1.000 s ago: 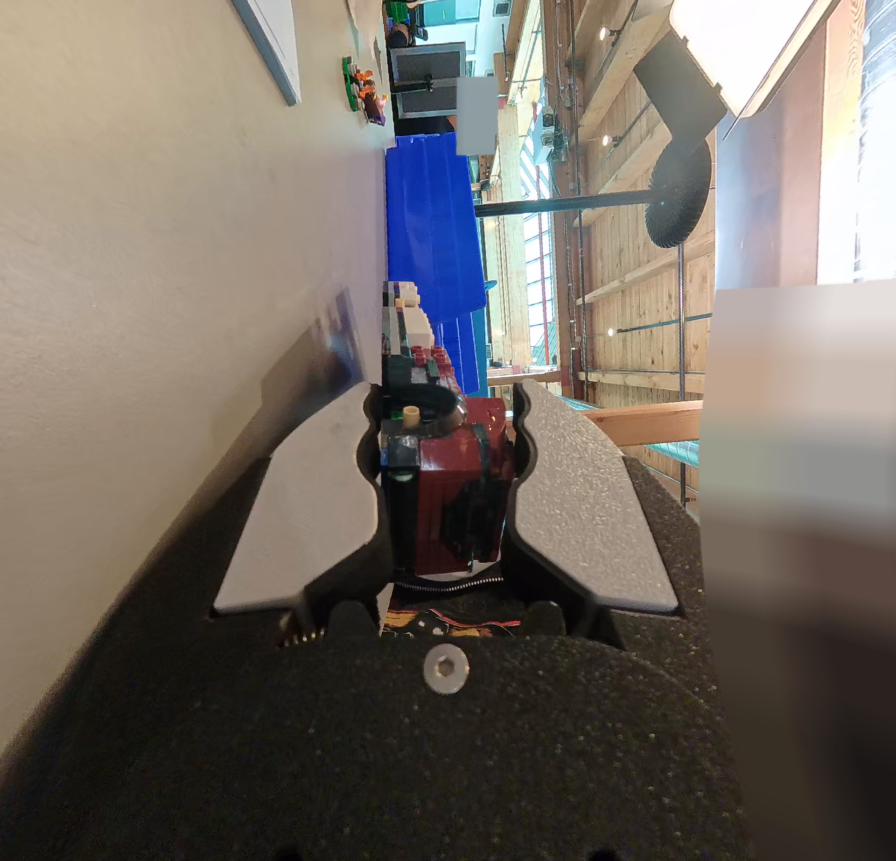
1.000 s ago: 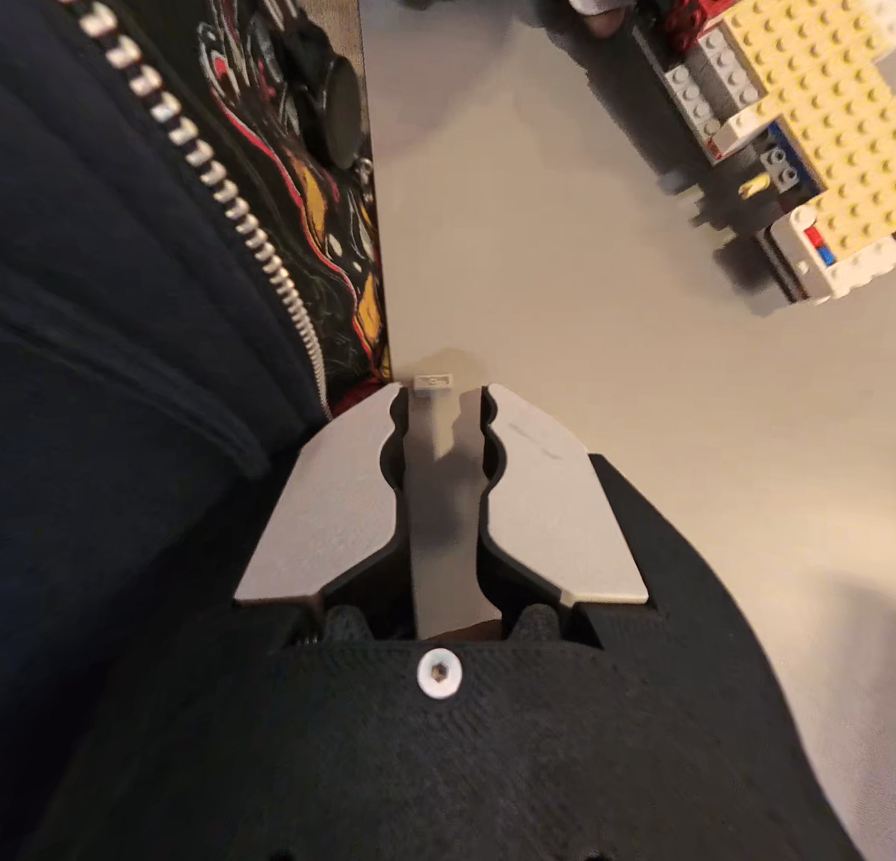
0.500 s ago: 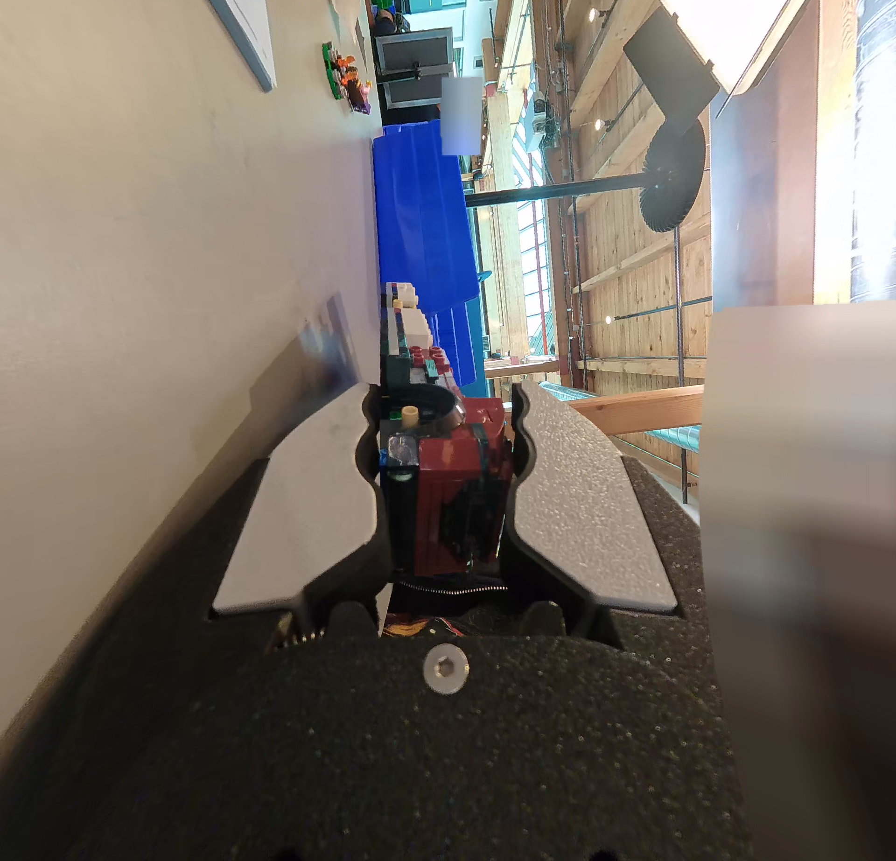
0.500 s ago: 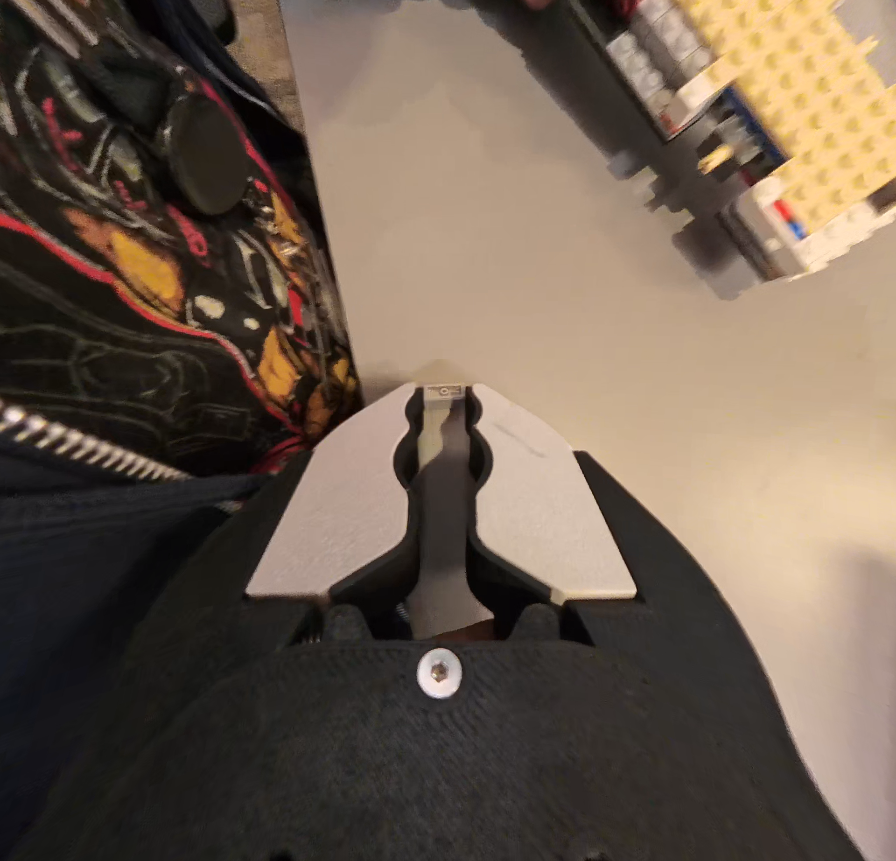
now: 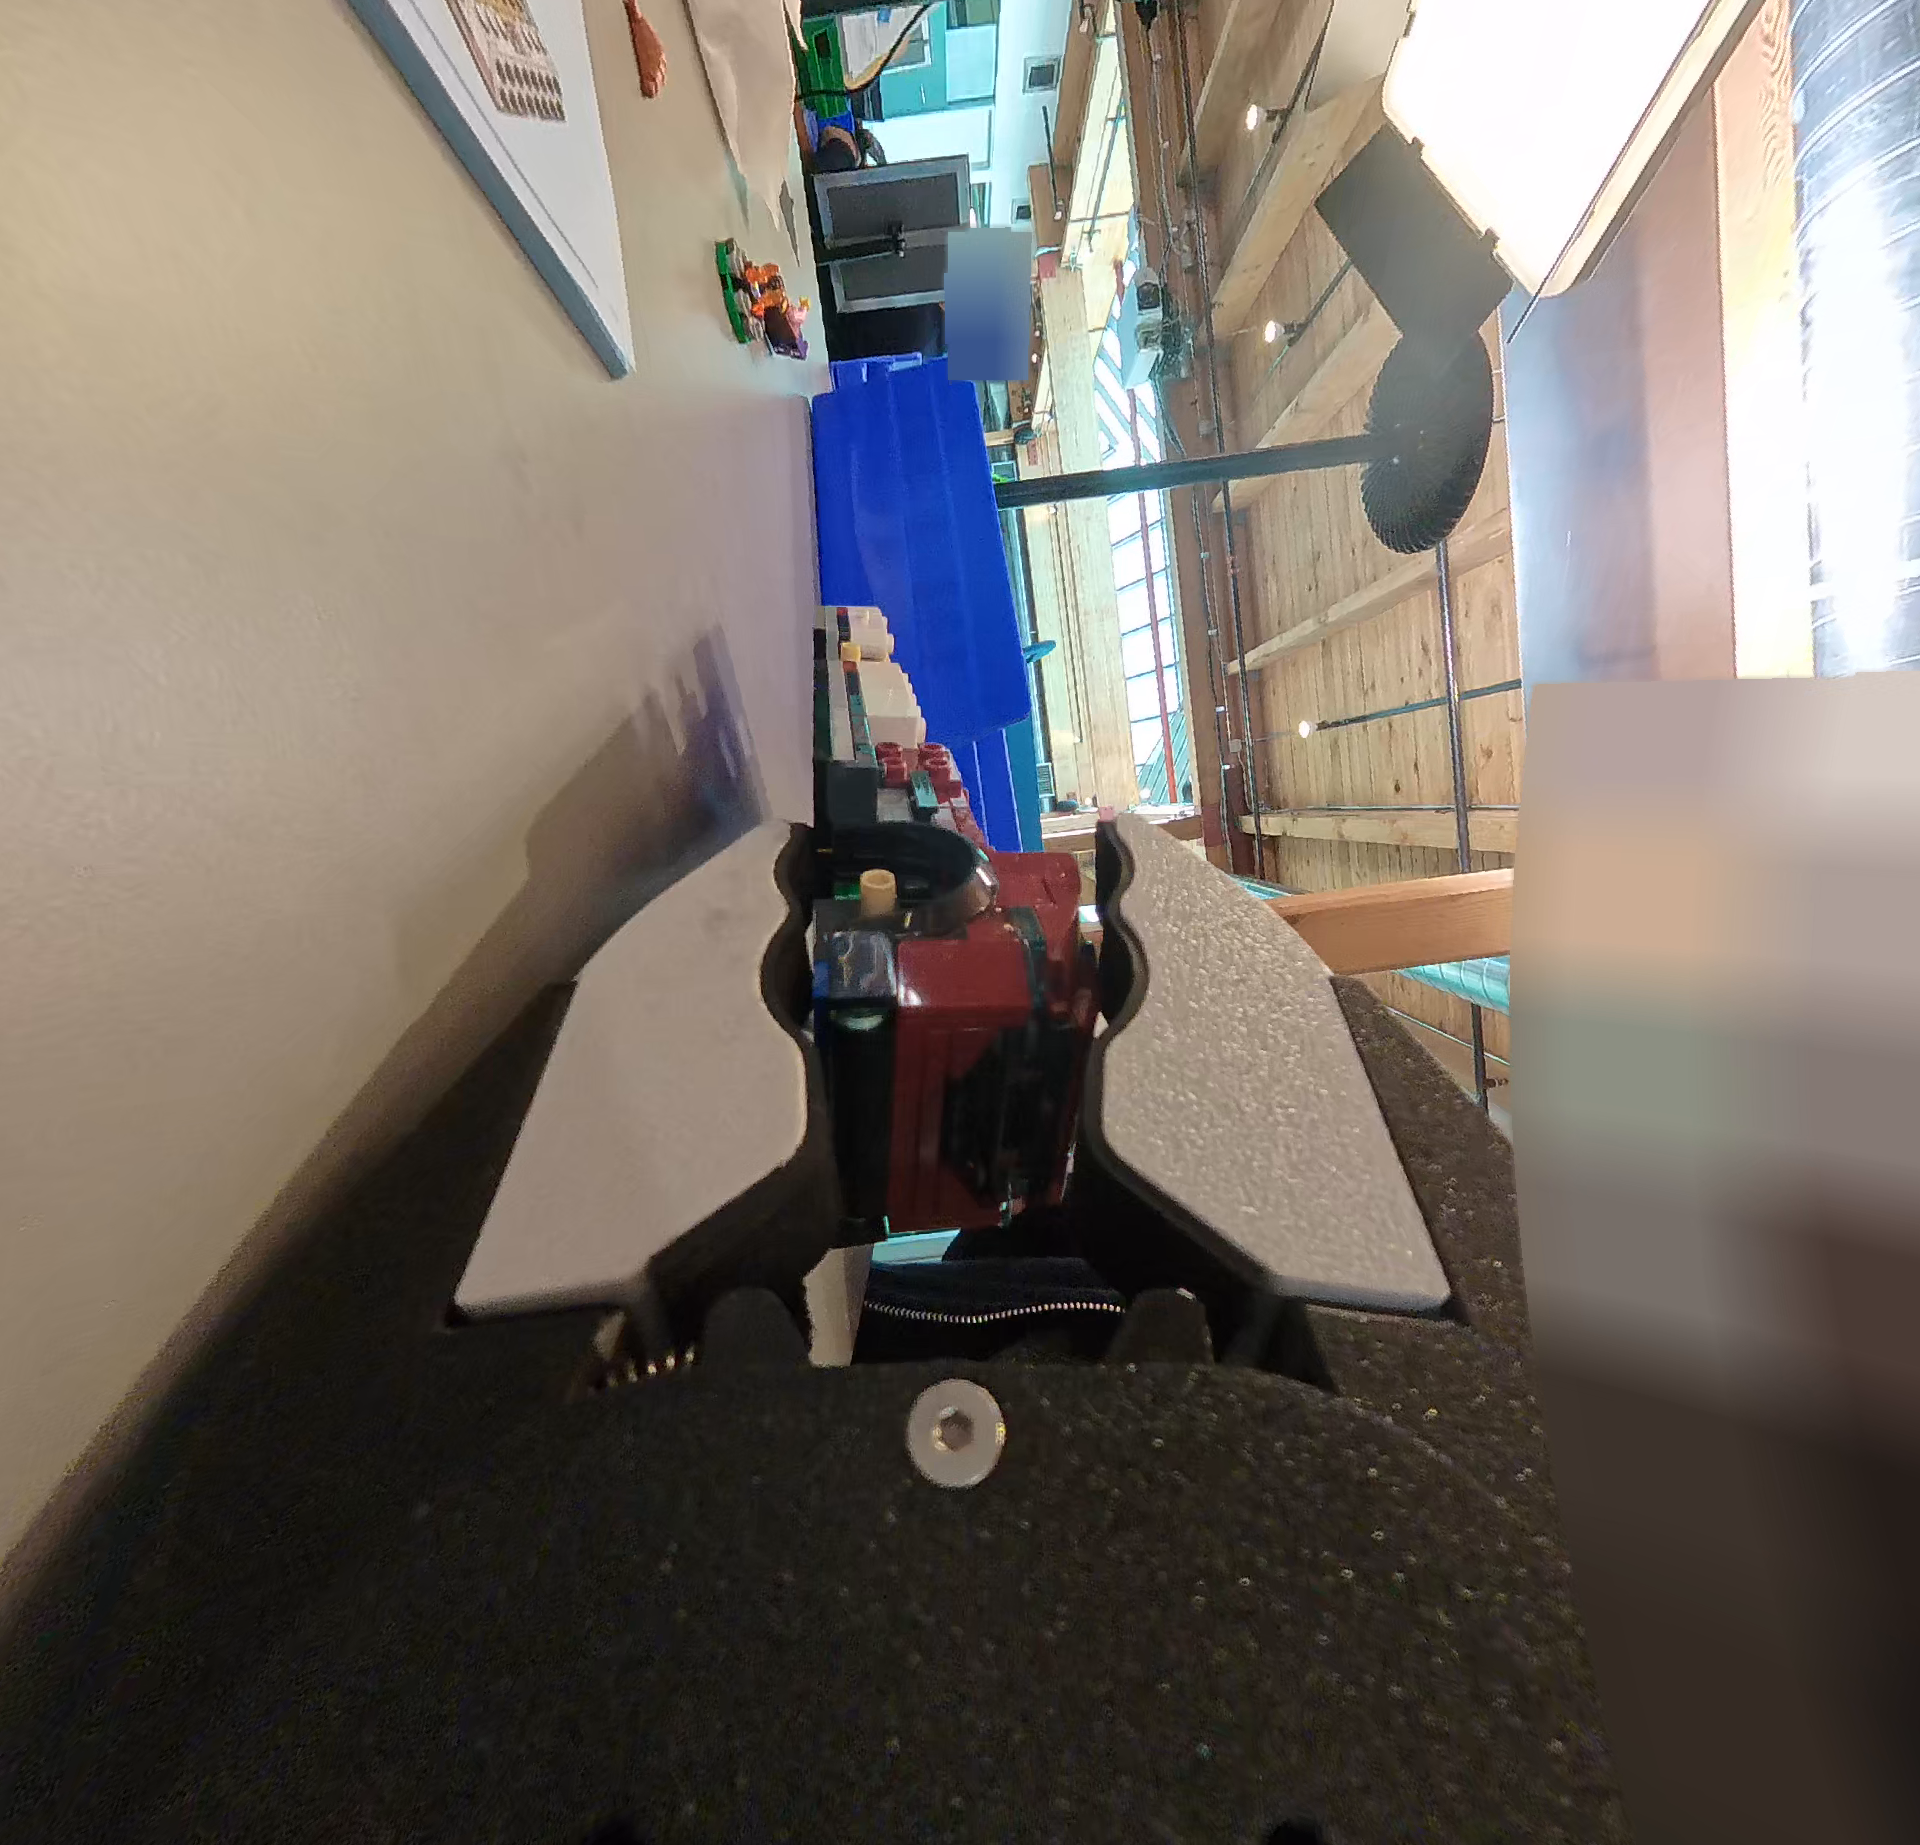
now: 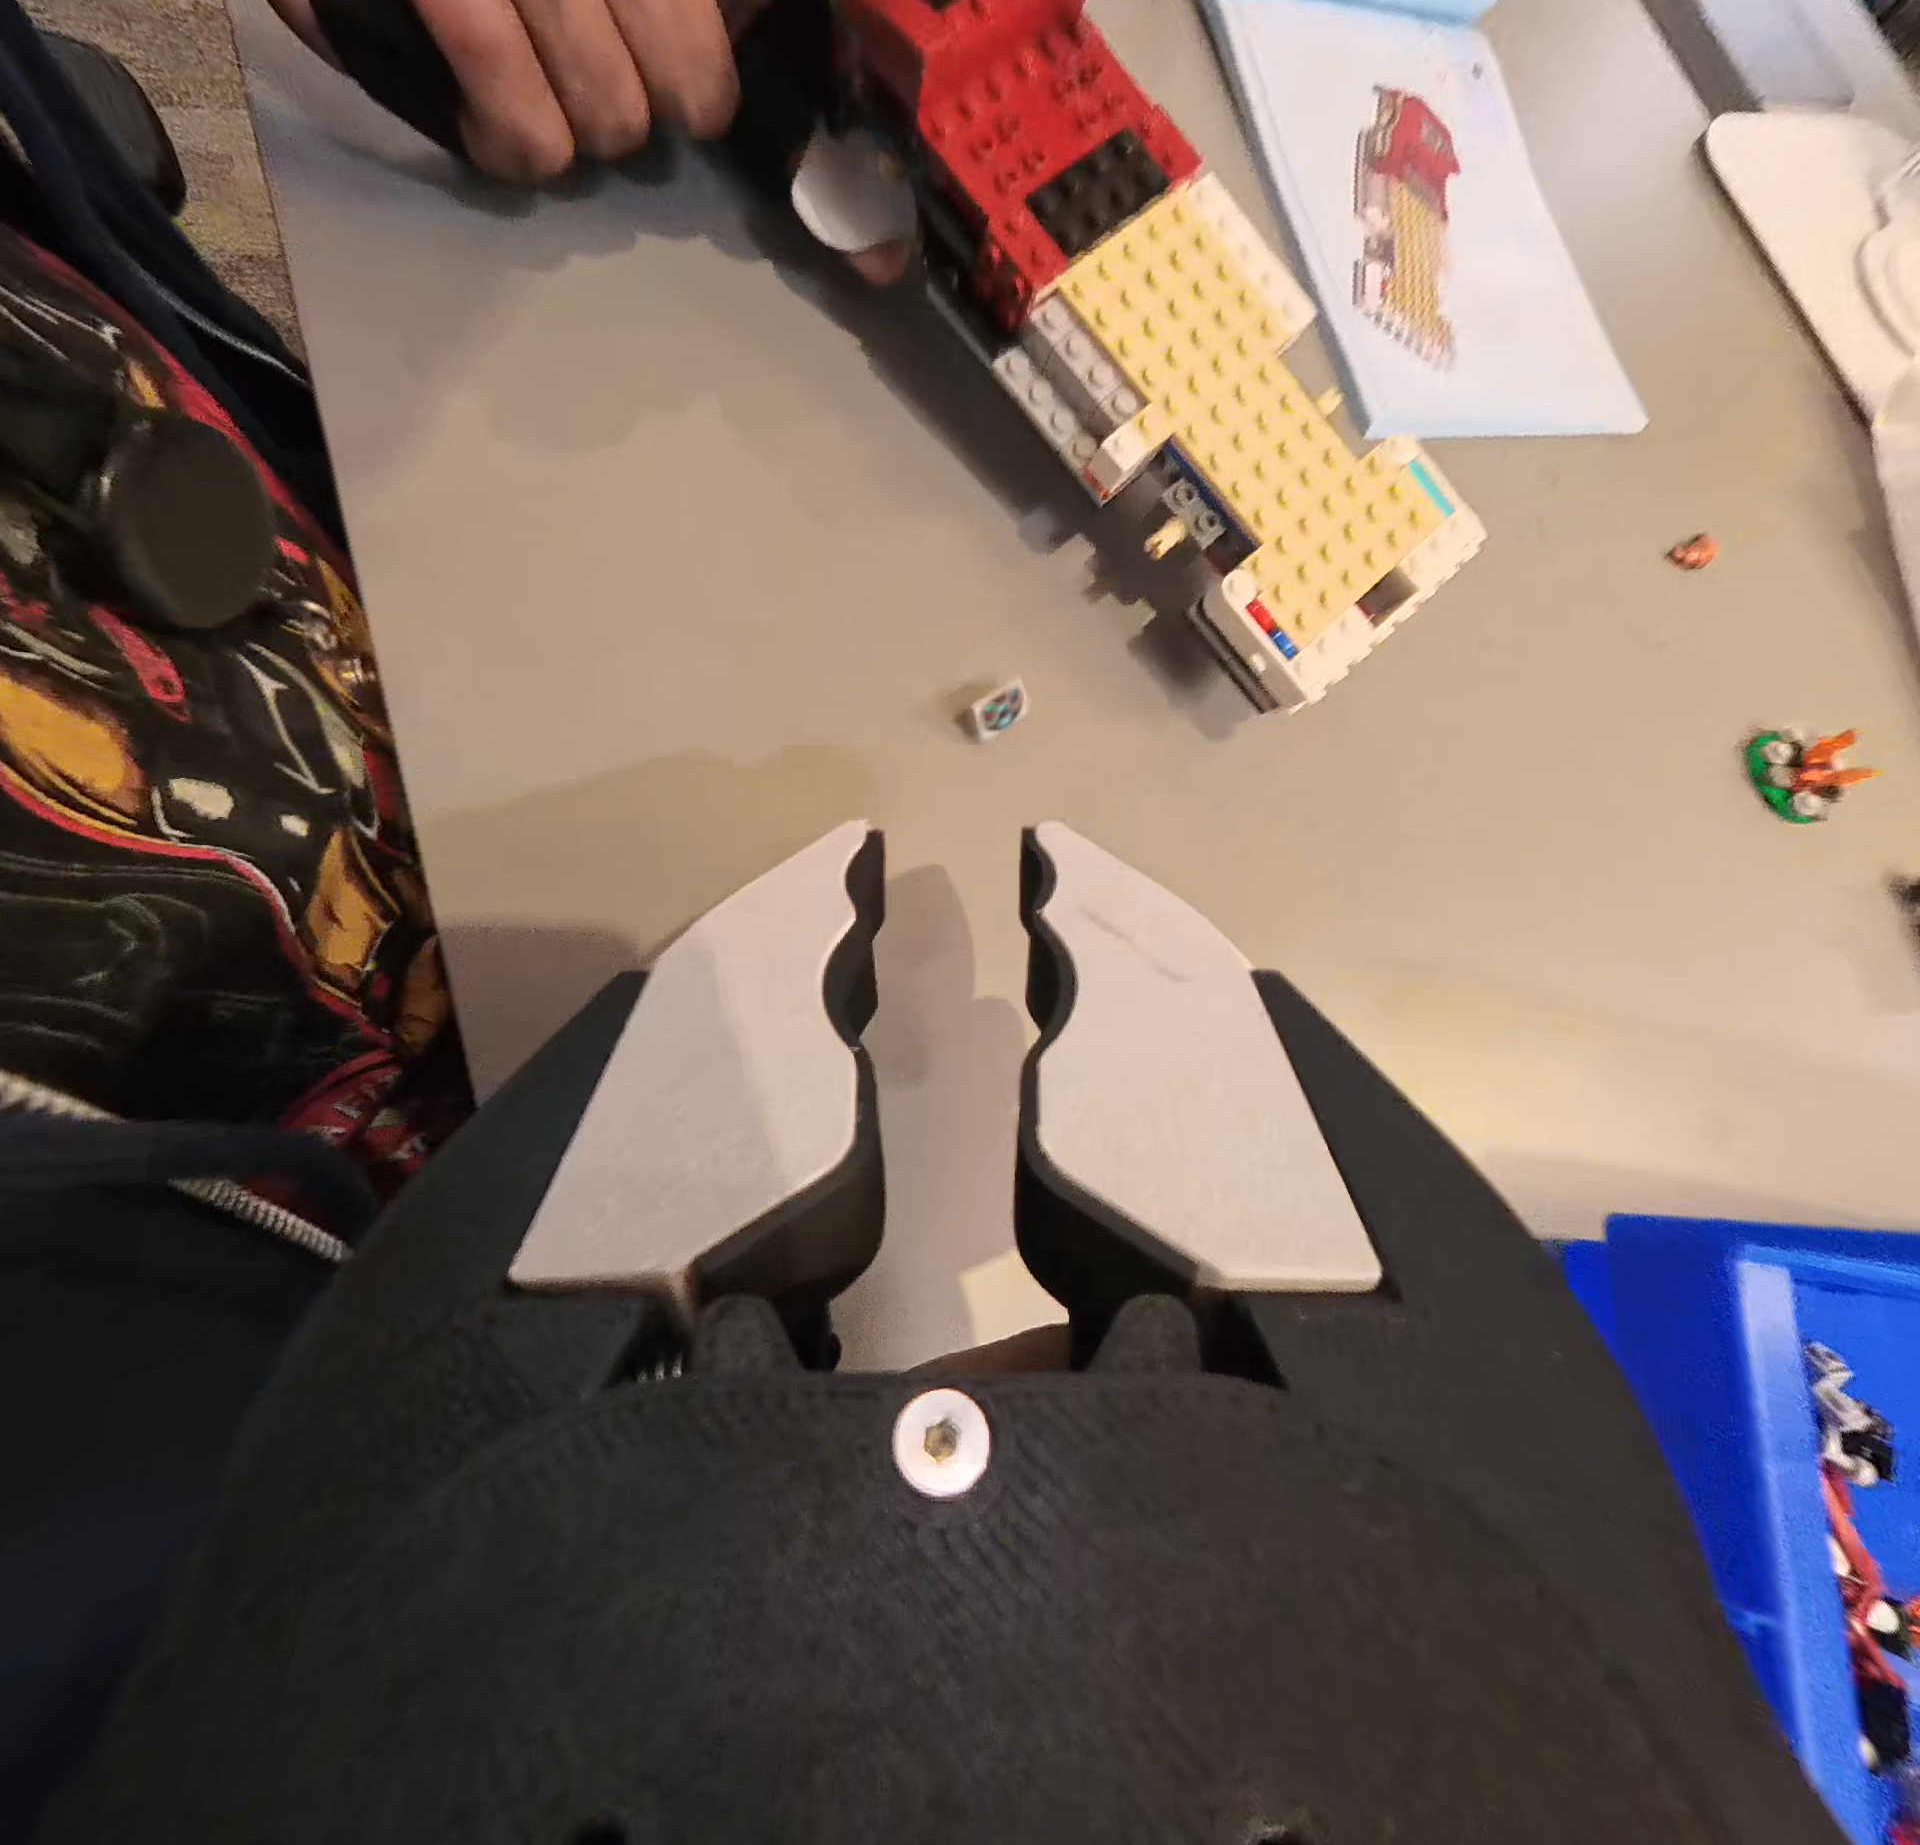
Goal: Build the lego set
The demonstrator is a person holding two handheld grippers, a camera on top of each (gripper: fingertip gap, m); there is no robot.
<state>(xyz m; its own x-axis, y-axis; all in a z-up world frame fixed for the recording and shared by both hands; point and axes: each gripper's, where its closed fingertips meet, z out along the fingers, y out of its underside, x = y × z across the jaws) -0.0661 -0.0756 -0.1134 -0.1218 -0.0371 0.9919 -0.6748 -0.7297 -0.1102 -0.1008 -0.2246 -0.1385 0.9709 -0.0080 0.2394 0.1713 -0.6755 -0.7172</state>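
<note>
A long brick vehicle with a red cab and a cream studded deck (image 6: pixel 1226 413) lies on the grey table (image 6: pixel 623 548). My left gripper (image 5: pixel 951 839) is turned on its side and shut on the dark red cab end (image 5: pixel 966 1047), with both pads pressed against it. A hand (image 6: pixel 540 50) holds that gripper at the top of the right wrist view. My right gripper (image 6: pixel 951 839) is open and empty above the table. A small grey printed tile (image 6: pixel 994 706) lies loose on the table just beyond its fingertips.
A pale blue instruction booklet (image 6: pixel 1455 237) lies beyond the vehicle. A blue bin (image 6: pixel 1766 1483) with several loose pieces sits at the lower right and also shows in the left wrist view (image 5: pixel 914 548). A small green and orange build (image 6: pixel 1803 772) and a brown piece (image 6: pixel 1691 550) lie to the right. A person's clothing (image 6: pixel 156 756) borders the table's left edge. Left tips to right tips: about 15 cm. From my left tips it is roughly 25 cm to the brown piece (image 6: pixel 1691 550); from my right, 30 cm.
Half a second ago my right pads were closed on the small tile at their tips. They have since opened and drawn back and up, and the tile lies on the table. The left grasp is unchanged.
</note>
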